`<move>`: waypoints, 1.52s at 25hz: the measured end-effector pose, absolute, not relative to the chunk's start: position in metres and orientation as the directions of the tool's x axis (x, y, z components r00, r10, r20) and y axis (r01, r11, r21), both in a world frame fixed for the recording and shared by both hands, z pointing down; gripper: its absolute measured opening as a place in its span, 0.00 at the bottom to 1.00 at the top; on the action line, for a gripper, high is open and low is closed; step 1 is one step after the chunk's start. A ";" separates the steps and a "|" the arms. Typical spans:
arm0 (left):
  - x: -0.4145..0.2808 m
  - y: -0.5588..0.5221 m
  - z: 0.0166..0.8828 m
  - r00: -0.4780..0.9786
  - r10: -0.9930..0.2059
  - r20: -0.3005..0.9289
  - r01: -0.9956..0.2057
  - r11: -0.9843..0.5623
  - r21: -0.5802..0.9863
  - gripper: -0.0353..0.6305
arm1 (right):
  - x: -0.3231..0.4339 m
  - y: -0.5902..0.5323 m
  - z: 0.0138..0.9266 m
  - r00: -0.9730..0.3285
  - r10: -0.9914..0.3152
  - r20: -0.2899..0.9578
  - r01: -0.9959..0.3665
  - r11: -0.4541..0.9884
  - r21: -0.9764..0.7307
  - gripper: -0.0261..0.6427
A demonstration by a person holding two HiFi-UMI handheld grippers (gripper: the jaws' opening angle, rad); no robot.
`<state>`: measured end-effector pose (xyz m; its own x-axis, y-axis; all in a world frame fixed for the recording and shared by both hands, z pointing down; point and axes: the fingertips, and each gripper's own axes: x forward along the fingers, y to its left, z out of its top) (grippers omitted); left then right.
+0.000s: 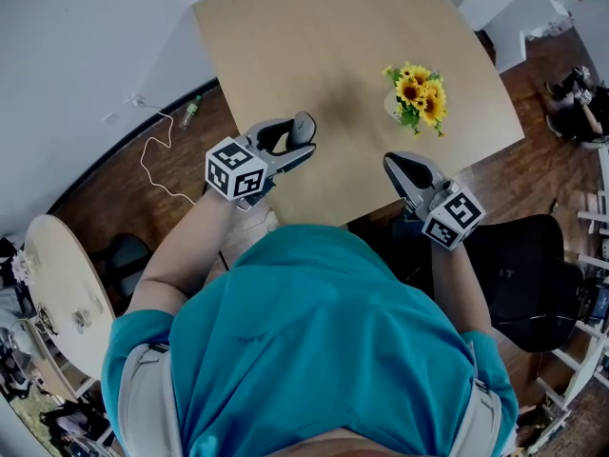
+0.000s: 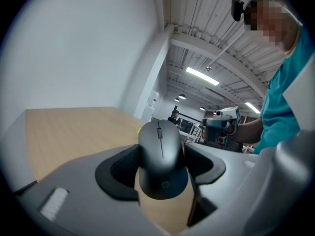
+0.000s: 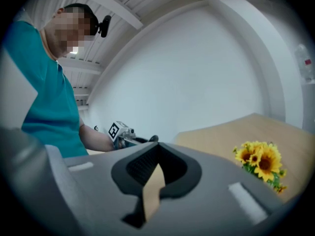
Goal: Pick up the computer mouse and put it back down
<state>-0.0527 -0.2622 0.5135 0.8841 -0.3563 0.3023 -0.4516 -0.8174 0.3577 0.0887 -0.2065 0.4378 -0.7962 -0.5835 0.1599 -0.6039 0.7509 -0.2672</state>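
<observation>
A dark grey computer mouse (image 2: 161, 151) sits between the black pads of my left gripper (image 2: 162, 157), which is shut on its sides. In the head view the mouse (image 1: 304, 127) and left gripper (image 1: 291, 141) are over the front left part of the light wooden table (image 1: 324, 46). Whether the mouse touches the tabletop I cannot tell. My right gripper (image 1: 403, 168) hovers at the table's front edge to the right, its jaws together with nothing between them. In its own view the right gripper (image 3: 156, 149) shows only a thin wedge of table below the tips.
A small bunch of sunflowers (image 1: 419, 93) stands on the table's right side, just beyond the right gripper. A black chair (image 1: 523, 274) is at the right, a round pale table (image 1: 57, 284) at the left. A white cable (image 1: 157, 160) and a bottle (image 1: 191, 110) lie on the floor.
</observation>
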 end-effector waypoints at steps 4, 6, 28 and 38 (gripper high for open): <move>-0.044 -0.269 0.539 0.861 -0.334 0.384 -0.469 -0.813 0.345 0.50 | 0.094 -0.206 0.440 -0.791 -0.590 0.160 -0.610 0.744 -0.273 0.04; -0.040 -0.272 0.551 0.847 -0.324 0.421 -0.477 -0.812 0.336 0.50 | 0.096 -0.206 0.441 -0.788 -0.594 0.160 -0.613 0.741 -0.274 0.04; -0.023 -0.285 0.695 0.545 -0.185 0.818 -0.604 -0.763 0.230 0.50 | 0.125 -0.194 0.455 -0.756 -0.631 0.173 -0.651 0.701 -0.291 0.04; -0.025 -0.293 0.735 0.434 -0.166 0.885 -0.640 -0.749 0.173 0.50 | 0.133 -0.185 0.460 -0.751 -0.634 0.187 -0.658 0.691 -0.299 0.04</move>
<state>-0.0248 -0.2927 0.7351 0.4342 -0.1663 0.8853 -0.6398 -0.7488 0.1731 0.1326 -0.1853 0.4596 -0.7506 -0.6336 0.1873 -0.6580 0.6913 -0.2986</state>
